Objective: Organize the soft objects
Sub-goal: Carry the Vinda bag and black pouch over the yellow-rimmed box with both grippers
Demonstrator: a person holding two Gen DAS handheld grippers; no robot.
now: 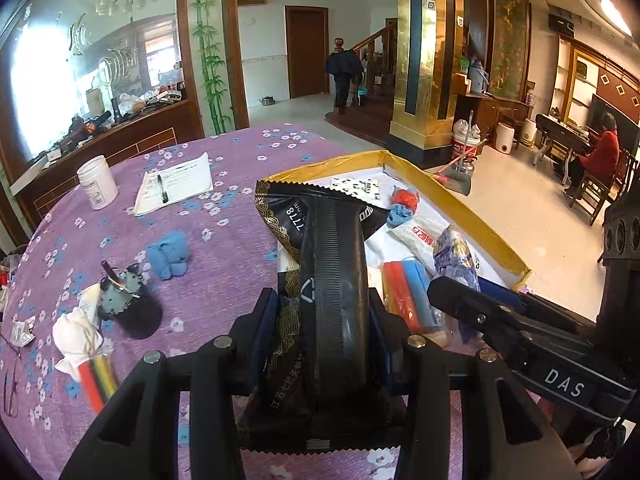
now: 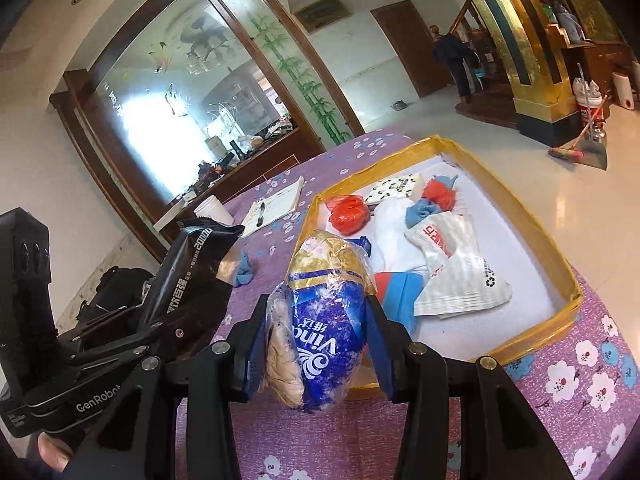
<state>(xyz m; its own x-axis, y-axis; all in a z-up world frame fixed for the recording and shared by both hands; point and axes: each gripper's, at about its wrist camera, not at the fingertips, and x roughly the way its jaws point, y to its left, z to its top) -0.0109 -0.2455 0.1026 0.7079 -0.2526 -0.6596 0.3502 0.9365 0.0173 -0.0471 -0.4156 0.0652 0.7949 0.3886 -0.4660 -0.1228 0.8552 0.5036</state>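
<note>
Purple flowered cloth covers our round worktop (image 1: 224, 280), with a gold-rimmed tray (image 2: 532, 220) lying on its right part. Our left tongs (image 1: 324, 320) are clenched on a black packet (image 1: 332, 280), held up at the tray's near-left edge, its serrated top reaching over the rim. Our right tongs (image 2: 316, 332) grasp a blue Vinda tissue pack (image 2: 328, 320) in crinkled clear wrap, raised over the tray's near rim. Inside the tray lie a red bag (image 2: 346, 212), a white pouch (image 2: 456, 264) with red lettering, a red-and-blue block (image 2: 396, 292), a patterned tissue pack (image 2: 394, 188) and a red-and-blue cloth bundle (image 2: 434, 196). Out on the cloth, left of the tray, we see a blue cloth (image 1: 168, 256), a white jar (image 1: 97, 182), a notebook (image 1: 180, 184) with a pen (image 1: 162, 188) on it, and a pack of coloured strips (image 1: 98, 376).
</note>
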